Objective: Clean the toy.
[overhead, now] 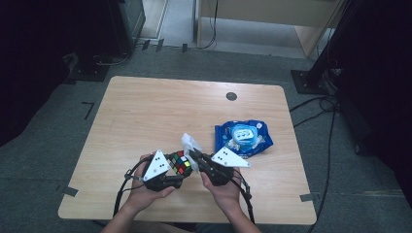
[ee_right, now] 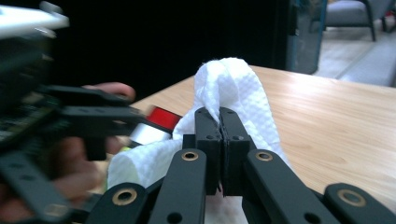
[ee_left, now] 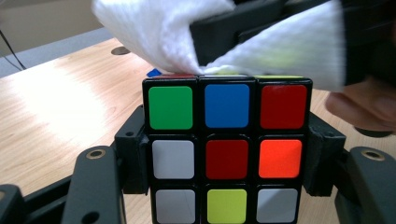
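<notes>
Left claw at 6 o'clock on the table, near edge, clamped on the cube. In the left gripper view the jaws press the cube's two side faces; the cube sits square between them, the face toward the camera showing green, blue, red on top, white, red, orange in the middle, white, yellow-green, white at the bottom.

Right claw just at 3 o'clock of the cube, angled toward 10 o'clock. Jaws clenched on a white wipe. In the right gripper view the pads meet on a fold of the wipe, which bulges up past the tips and drapes down toward 8 o'clock onto the cube.

In the left gripper view the wipe lies on the cube's top face, with the right claw's black jaw in its folds.

Farther out, at about 2 o'clock from the claws, a blue wipe pack lies flat on the table, apart from the right claw. At 1 o'clock, near the far edge, a round dark grommet.
</notes>
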The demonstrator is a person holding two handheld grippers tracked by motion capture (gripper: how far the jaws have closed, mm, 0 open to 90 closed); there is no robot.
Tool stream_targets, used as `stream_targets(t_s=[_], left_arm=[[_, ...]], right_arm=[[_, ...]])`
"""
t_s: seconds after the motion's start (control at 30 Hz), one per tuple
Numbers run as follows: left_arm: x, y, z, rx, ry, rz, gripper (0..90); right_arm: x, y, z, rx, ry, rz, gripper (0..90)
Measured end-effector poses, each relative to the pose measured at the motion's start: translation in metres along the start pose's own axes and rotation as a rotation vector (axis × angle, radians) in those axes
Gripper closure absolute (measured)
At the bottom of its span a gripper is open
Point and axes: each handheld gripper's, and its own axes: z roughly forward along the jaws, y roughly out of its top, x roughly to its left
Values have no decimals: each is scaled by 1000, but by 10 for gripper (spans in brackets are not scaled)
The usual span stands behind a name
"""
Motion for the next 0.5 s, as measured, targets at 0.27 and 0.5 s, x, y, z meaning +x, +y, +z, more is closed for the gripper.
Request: stream_targets(t_s=[0.27, 0.5], left_arm=[[8, 2, -7, -24, 17, -7, 342], [13, -3, -3, 25, 50, 1, 342]], right_arm=[[-29, -16, 1, 69, -119, 34, 895], [-8, 16, -17, -41, -33, -9, 895]])
